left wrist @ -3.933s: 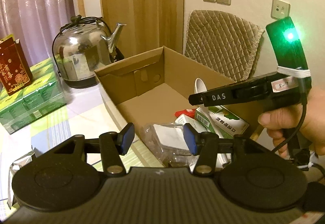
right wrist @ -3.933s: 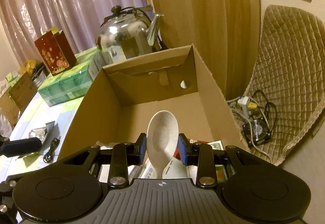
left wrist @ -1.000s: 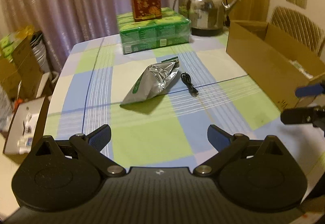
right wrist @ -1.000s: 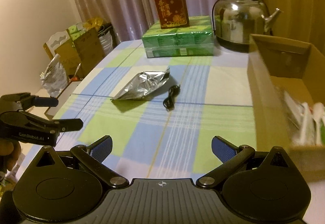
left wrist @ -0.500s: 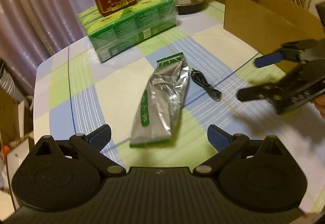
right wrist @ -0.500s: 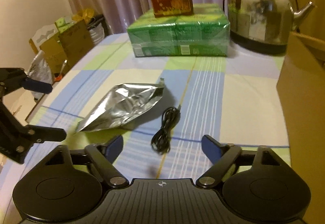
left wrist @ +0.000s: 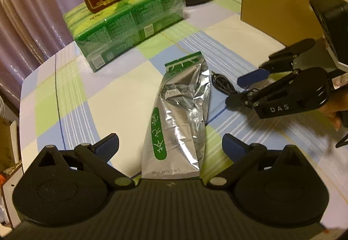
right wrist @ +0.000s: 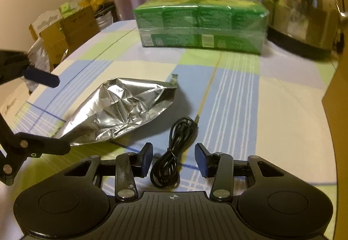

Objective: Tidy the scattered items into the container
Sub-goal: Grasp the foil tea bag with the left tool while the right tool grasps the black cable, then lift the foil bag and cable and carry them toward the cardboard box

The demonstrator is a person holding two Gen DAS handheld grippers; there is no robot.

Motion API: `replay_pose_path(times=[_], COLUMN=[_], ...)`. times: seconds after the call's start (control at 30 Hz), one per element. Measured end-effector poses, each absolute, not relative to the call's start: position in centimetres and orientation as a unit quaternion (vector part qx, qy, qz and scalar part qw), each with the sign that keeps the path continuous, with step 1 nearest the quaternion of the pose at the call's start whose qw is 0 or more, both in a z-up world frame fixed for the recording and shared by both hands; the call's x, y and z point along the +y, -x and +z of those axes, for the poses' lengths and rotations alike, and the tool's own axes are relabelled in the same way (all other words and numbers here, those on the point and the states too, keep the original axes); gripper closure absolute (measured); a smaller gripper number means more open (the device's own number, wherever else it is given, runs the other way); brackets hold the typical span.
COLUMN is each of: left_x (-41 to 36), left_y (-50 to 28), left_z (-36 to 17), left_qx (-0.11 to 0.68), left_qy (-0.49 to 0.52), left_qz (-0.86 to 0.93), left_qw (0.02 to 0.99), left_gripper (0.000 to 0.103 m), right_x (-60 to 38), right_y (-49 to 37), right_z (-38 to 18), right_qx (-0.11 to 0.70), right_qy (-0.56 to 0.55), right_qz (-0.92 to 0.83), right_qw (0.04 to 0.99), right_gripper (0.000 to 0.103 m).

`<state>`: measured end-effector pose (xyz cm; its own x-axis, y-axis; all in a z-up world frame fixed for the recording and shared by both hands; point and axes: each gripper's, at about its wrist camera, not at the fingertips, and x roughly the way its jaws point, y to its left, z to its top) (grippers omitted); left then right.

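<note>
Now two pickups. My right gripper (right wrist: 174,162), jaws just been closing, straddles the coiled black cable (right wrist: 171,157) on the tablecloth without pinching yet; centre on the limp bundle. My left gripper (left wrist: 170,145), spread wide and empty, frames the crinkled foil pouch (left wrist: 180,118). Cardboard box (left wrist: 274,7) sits well apart.

So there's a crinkled silver foil pouch (left wrist: 180,118) with a green label strip, lying flat on the checked worktop (left wrist: 71,96). Just beside it sits a small coiled black cable (right wrist: 174,153) with a gold plug tip. The cardboard box (left wrist: 276,7) stands open at the worktop's far edge.
</note>
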<state>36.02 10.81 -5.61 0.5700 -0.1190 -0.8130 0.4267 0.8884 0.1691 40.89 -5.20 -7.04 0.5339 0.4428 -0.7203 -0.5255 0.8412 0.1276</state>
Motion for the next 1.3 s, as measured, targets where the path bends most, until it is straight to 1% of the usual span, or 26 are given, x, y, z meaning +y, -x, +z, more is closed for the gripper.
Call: replay_pose_path(times=[0.07, 0.1, 0.17, 0.27, 0.43, 0.53, 0.7, 0.77, 0.83, 0.9, 1.0, 1.07, 1.3], left_x=[10.9, 10.9, 10.9, 10.5, 9.5, 9.2, 8.6, 8.3, 8.1, 7.9, 7.9, 7.8, 5.7], left_y=[-36.2, -36.3, -36.7, -37.2, -38.8, -40.2, -41.7, -42.1, -42.3, -42.5, -42.4, -42.0, -37.2], left_z=[-5.8, -5.8, -5.9, -6.2, -7.0, -7.5, -8.5, -8.7, -9.0, -9.4, -9.5, -9.1, -7.8], left_qx=[0.437, 0.436, 0.438, 0.441, 0.449, 0.459, 0.472, 0.476, 0.483, 0.493, 0.498, 0.502, 0.518], left_qy=[-0.179, -0.18, -0.181, -0.188, -0.196, -0.189, -0.19, -0.19, -0.19, -0.193, -0.194, -0.194, -0.206], left_qz=[-0.164, -0.166, -0.168, -0.175, -0.188, -0.19, -0.191, -0.192, -0.193, -0.191, -0.184, -0.18, -0.187], left_qw=[0.866, 0.866, 0.864, 0.86, 0.851, 0.847, 0.84, 0.837, 0.833, 0.827, 0.825, 0.823, 0.809], left_gripper=[0.004, 0.004, 0.004, 0.004, 0.005, 0.011, 0.016, 0.022, 0.023, 0.032, 0.04, 0.047, 0.049], right_x=[-5.0, -4.8, -4.5, -4.6, -5.9, -6.6, -7.3, -7.5, -7.8, -8.0, -8.4, -8.7, -9.8], right_y=[-40.9, -40.8, -40.6, -40.1, -39.6, -39.0, -38.2, -38.1, -38.1, -38.0, -37.6, -37.1, -33.6], right_z=[-7.1, -7.2, -7.3, -7.2, -6.6, -6.4, -6.4, -6.6, -6.7, -6.6, -6.3, -6.1, -4.9], right_qx=[0.392, 0.39, 0.387, 0.381, 0.384, 0.387, 0.392, 0.395, 0.397, 0.398, 0.4, 0.403, 0.415], right_qy=[0.057, 0.063, 0.081, 0.094, 0.08, 0.073, 0.071, 0.069, 0.067, 0.065, 0.061, 0.06, 0.069], right_qz=[0.278, 0.278, 0.282, 0.283, 0.276, 0.277, 0.278, 0.278, 0.278, 0.278, 0.279, 0.279, 0.283], right_qw=[0.875, 0.875, 0.874, 0.875, 0.877, 0.877, 0.874, 0.873, 0.872, 0.872, 0.871, 0.87, 0.862], right_gripper=[0.081, 0.083, 0.091, 0.092, 0.093, 0.093, 0.093, 0.093, 0.093, 0.093, 0.093, 0.093, 0.093])
